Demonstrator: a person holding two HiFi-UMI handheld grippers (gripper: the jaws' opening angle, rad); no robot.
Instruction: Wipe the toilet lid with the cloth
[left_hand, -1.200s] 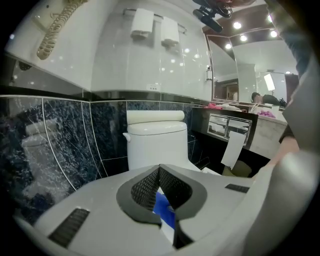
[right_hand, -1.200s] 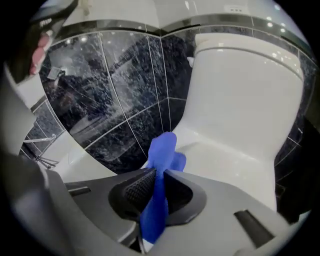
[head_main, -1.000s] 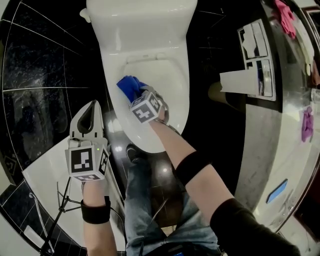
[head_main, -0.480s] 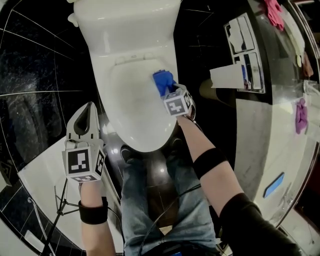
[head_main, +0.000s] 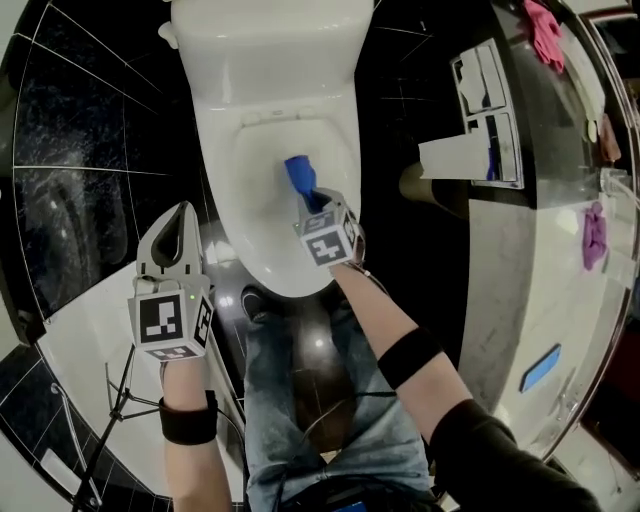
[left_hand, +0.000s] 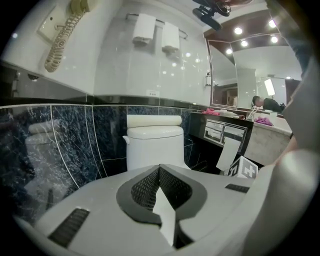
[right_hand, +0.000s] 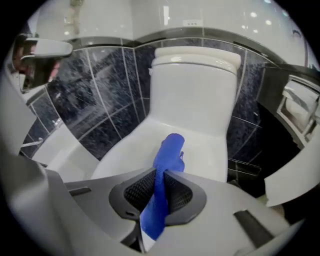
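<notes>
Dark marbled wall tiles (head_main: 90, 130) frame the toilet lid (head_main: 262, 185), seemingly mid-wipe: right gripper (head_main: 308, 205) pinches the blue cloth (head_main: 298, 174) over it; left gripper (head_main: 178, 218) closed, empty.

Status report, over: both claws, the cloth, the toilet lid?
Right claw shut on blue cloth, above closed toilet lid. Left claw shut, empty, held aside. No obstacle seen on lid.
</notes>
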